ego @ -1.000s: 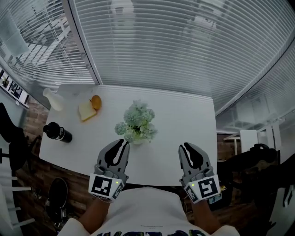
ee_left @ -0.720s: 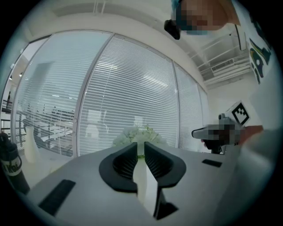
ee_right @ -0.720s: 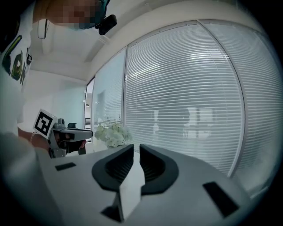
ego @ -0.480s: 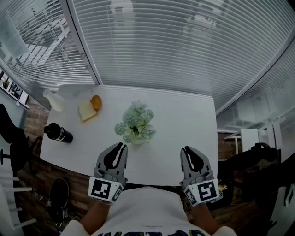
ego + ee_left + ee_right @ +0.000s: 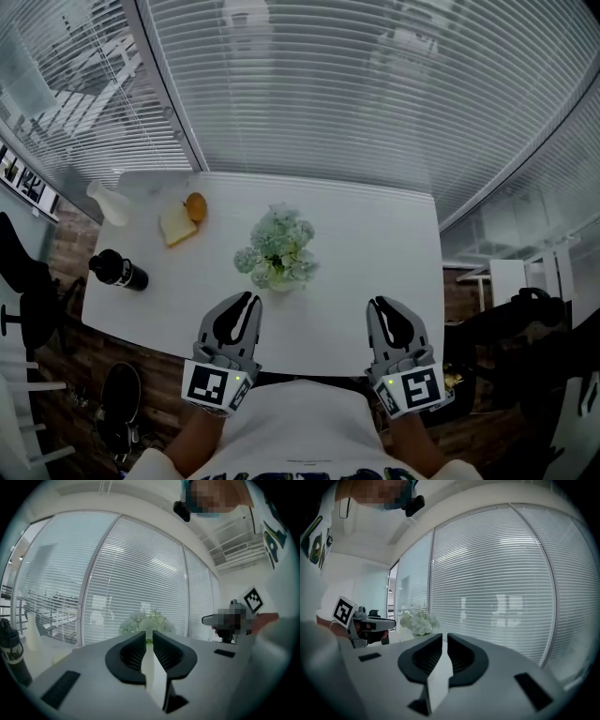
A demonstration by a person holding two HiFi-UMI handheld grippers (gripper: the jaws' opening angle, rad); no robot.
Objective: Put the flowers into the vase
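Left claw [image 5: 251, 298] slightly spread, right claw [image 5: 378, 303] nearly pressed together; both empty. Careless reaching could topple the flowers [image 5: 277, 249].

White table [image 5: 375, 244]: flowers [image 5: 277, 248] in vase [image 5: 278, 283] centre; bread slice [image 5: 175, 225], orange [image 5: 195, 206], black bottle [image 5: 119, 270] left.

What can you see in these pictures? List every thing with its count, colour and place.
table: one, white, centre.
vase: one, pale, mid-table.
flowers: one bunch, white-green, in vase.
bread slice: one, tan, table's far left.
round fruit: one, orange, beside bread.
black bottle: one, black, left edge.
pale bottle: one, whitish, far-left corner.
blinds: several, white, behind table.
left gripper: one, grey, near edge, jaws slightly apart, empty.
right gripper: one, grey, near edge, jaws nearly shut, empty.
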